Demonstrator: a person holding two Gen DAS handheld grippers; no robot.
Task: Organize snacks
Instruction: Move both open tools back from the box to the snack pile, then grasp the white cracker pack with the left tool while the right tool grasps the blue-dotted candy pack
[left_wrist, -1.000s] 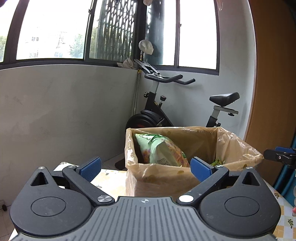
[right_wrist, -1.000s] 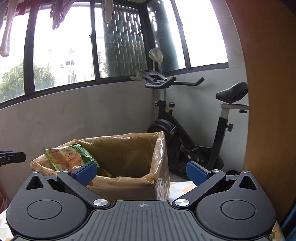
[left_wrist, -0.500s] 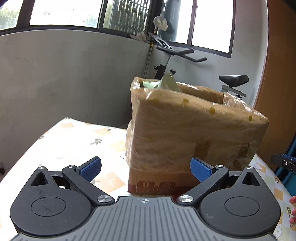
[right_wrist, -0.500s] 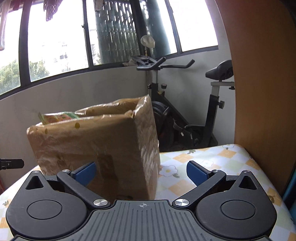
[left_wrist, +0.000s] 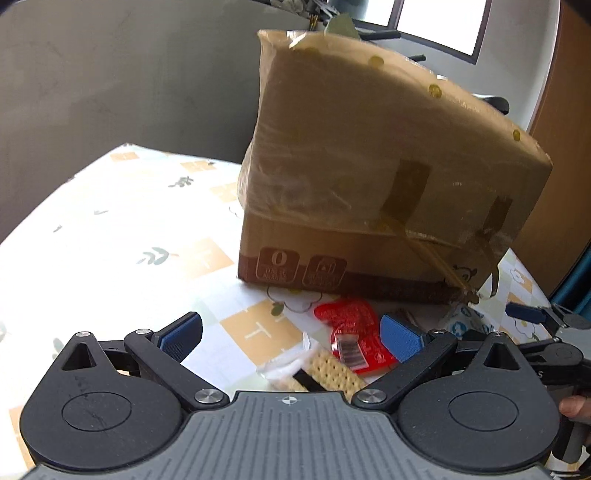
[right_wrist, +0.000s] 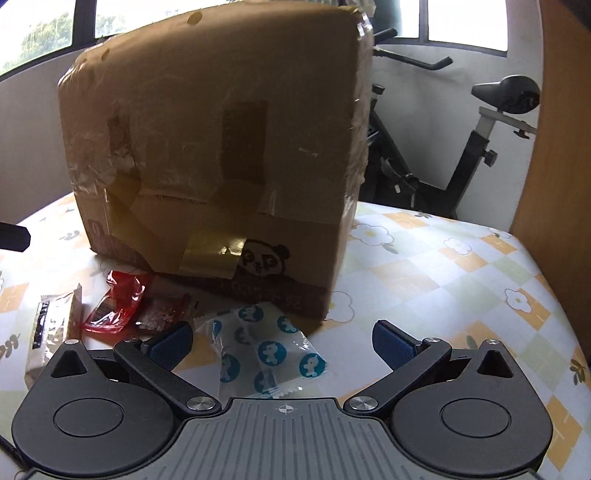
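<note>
On the bench, loose snacks now show in front of the cardboard box (right_wrist: 218, 155) — a blue-and-white packet (right_wrist: 266, 354), a red one (left_wrist: 354, 336), perhaps a wafer. Both cameras have dipped from the box rim; left hand-held gripper (left_wrist: 291, 336) and right hand-held gripper (right_wrist: 282, 341) gape empty — picking comes next.

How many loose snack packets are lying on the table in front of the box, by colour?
Red packet: 1
White packet with blue figures: 1
White and tan wafer packet: 1
Small clear packet with red print: 1
Total: 4
</note>
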